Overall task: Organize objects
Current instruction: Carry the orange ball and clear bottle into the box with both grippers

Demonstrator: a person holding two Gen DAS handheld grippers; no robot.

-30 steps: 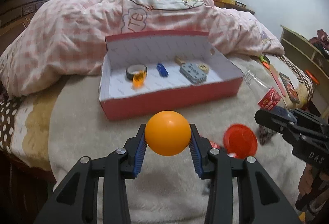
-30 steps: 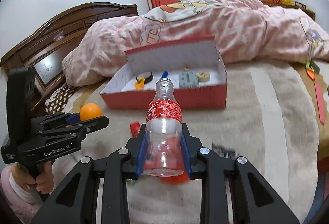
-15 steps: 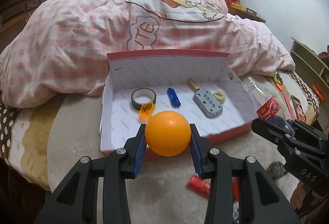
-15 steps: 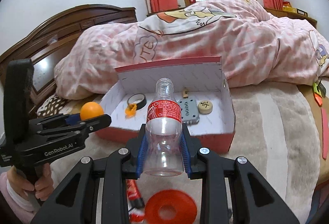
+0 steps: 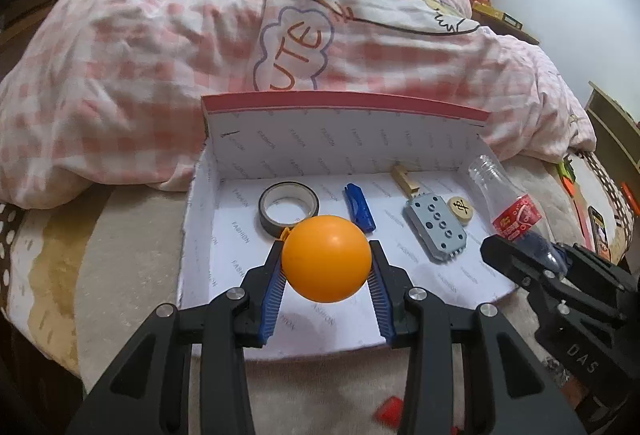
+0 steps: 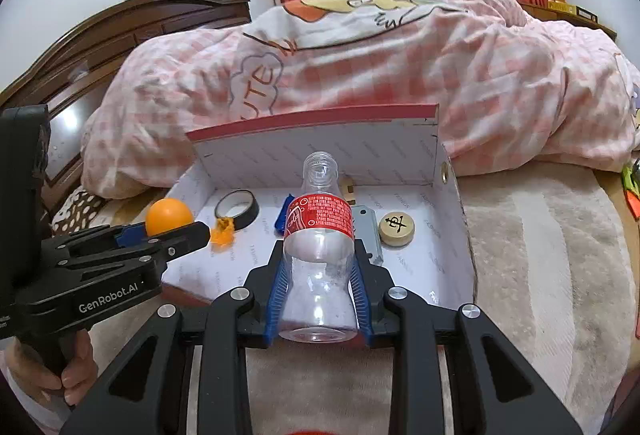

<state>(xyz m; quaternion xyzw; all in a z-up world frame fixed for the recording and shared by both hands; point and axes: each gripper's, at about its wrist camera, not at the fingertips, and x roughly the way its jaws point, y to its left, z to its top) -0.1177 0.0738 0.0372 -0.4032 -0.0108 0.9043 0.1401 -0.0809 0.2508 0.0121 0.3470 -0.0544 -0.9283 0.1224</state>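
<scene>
The left gripper [image 5: 326, 267] pinched an orange ball [image 5: 326, 258] between its blue pads, held above the front part of the open red-and-white box [image 5: 344, 103], seemingly so it could drop onto bare floor beside the tape roll [image 5: 288, 206]. The right gripper [image 6: 319, 289] clamped an uncapped clear bottle [image 6: 320, 235] low on its body, neck forward over the box's near edge, probably bound for the same container. A blue item [image 5: 359, 207], a grey perforated block [image 5: 436, 231] and a round wooden chess piece [image 5: 460, 210] already lay inside. The box sat on a beige blanket [image 6: 540, 255], against a pink checked quilt [image 5: 160, 55], with curtained windows beyond.
</scene>
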